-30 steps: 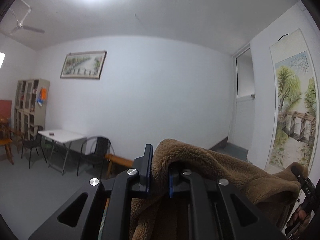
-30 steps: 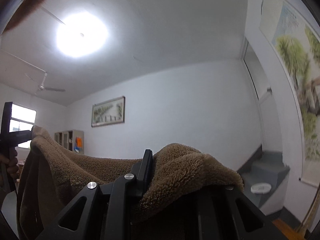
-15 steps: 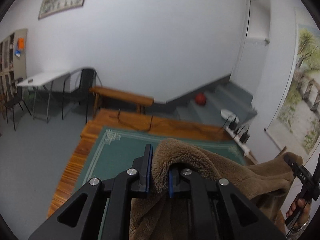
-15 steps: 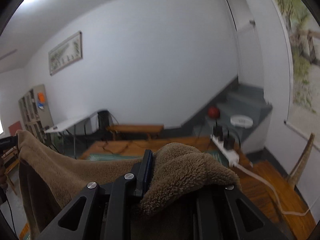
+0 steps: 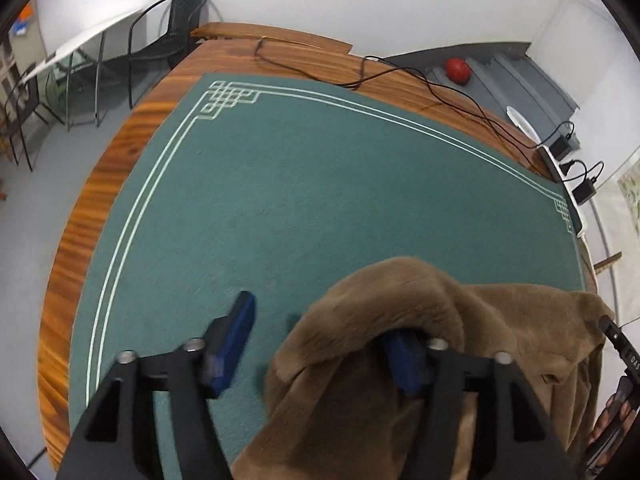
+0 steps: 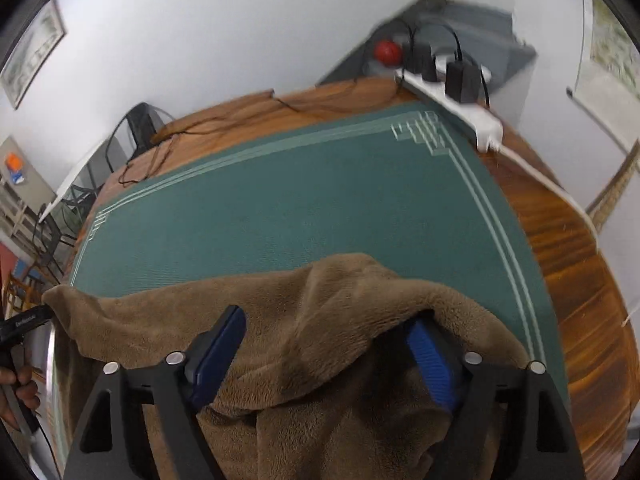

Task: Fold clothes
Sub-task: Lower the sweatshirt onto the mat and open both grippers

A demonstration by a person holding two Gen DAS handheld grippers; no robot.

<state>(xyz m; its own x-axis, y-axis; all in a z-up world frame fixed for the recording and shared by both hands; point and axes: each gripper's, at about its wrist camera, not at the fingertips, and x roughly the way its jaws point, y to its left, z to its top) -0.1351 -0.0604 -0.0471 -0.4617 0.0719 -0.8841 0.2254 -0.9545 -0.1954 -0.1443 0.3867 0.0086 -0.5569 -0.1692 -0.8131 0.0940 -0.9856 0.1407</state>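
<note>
Garment: a brown fleece garment [image 5: 400, 320] fills the lower right of the left wrist view, draped over the green mat [image 5: 300, 184] on the table [image 5: 80, 208].
Left hand-held gripper [image 5: 320, 344]: jaws have just been opening; released, with fleece draped over its right finger only.
Right hand-held gripper [image 6: 324, 356]: jaws have just been opening; spread wide, cloth lying loose between and over them, not pinched.
Why: both likely let go so the garment settles flat for folding.
Stage: probably early, no fold visible.

Green mat [image 5: 320, 200] on wooden table [image 5: 104, 184]
</note>
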